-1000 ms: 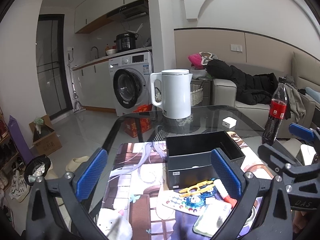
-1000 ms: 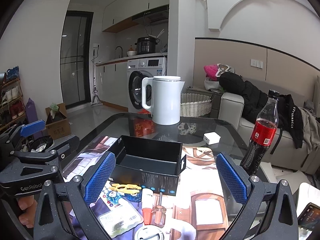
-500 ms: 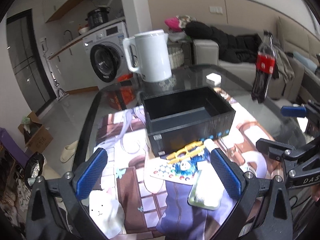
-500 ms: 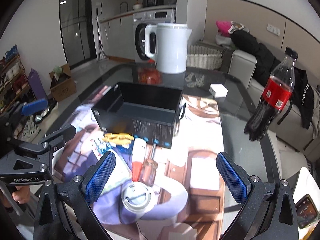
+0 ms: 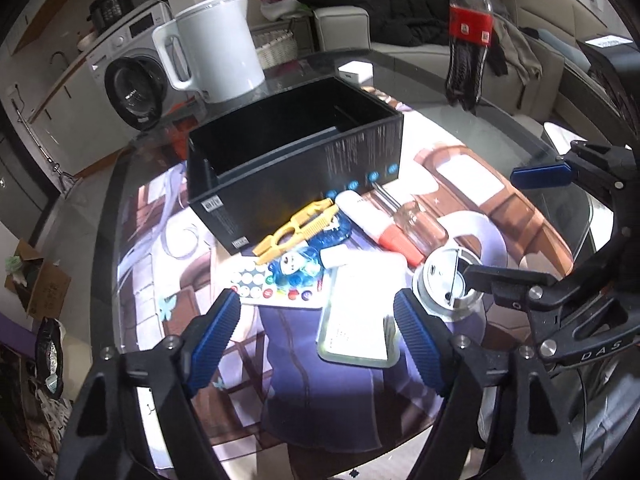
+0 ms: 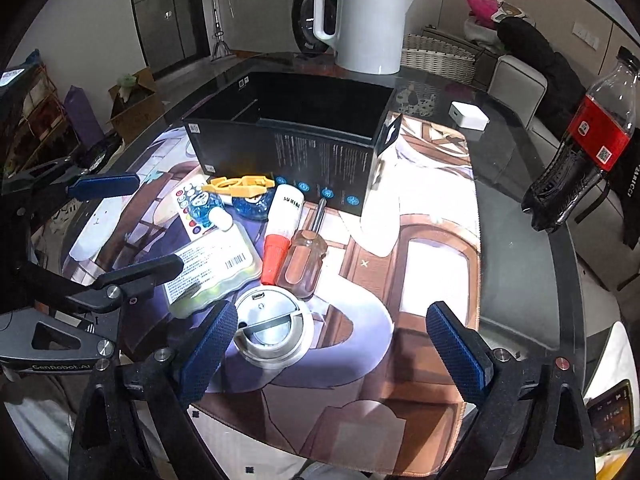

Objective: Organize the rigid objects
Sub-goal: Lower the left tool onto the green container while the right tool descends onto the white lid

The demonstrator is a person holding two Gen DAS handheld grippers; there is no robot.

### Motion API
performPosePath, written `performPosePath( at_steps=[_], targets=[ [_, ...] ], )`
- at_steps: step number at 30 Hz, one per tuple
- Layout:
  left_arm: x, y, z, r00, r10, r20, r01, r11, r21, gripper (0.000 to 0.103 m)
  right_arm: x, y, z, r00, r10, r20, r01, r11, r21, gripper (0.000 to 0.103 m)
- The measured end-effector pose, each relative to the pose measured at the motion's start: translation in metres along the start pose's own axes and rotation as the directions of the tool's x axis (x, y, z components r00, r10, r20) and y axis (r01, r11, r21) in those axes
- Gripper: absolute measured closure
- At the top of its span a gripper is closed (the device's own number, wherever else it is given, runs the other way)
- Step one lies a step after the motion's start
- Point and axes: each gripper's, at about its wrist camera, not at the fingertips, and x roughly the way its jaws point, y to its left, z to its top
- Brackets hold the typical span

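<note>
An open black box (image 5: 296, 156) (image 6: 296, 128) stands on the printed mat. In front of it lie a yellow plastic tool (image 5: 294, 230) (image 6: 244, 185), a blue toy (image 5: 296, 268), a remote (image 5: 276, 290), a white tube with a red cap (image 5: 376, 228) (image 6: 280, 232), a clear-handled screwdriver (image 5: 420, 228) (image 6: 306, 264), a flat pale pack (image 5: 364, 316) (image 6: 212, 268) and a round silver lid (image 5: 448, 284) (image 6: 272, 328). My left gripper (image 5: 316, 344) is open above the pack. My right gripper (image 6: 332, 352) is open above the lid.
A white kettle (image 5: 216, 52) (image 6: 368, 20) stands behind the box. A cola bottle (image 5: 468, 36) (image 6: 584, 144) stands at the right on the glass table (image 6: 520, 240). A small white box (image 6: 468, 116) lies behind the mat.
Both grippers have tilted down and moved forward over the table, closer to the pile of objects. Both stay open. Nothing on the table has moved.
</note>
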Motion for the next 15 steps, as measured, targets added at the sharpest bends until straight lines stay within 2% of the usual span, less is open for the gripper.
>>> performPosePath(
  at_steps=[4, 8, 15],
  targets=[
    [0.004, -0.001, 0.0, 1.0, -0.016, -0.019, 0.016, 1.0, 0.009, 0.025, 0.011, 0.007, -0.004, 0.998, 0.03, -0.054, -0.032, 0.999, -0.032, 0.021],
    [0.01, -0.002, -0.001, 0.999, -0.019, -0.043, 0.019, 1.0, 0.018, 0.025, 0.018, 0.018, -0.008, 0.996, 0.027, -0.085, -0.034, 0.996, -0.078, 0.022],
    [0.021, -0.008, -0.003, 0.996, -0.022, -0.085, 0.025, 0.999, 0.046, 0.025, 0.02, 0.021, -0.012, 0.992, 0.054, -0.113, -0.064, 0.994, -0.092, 0.023]
  ],
)
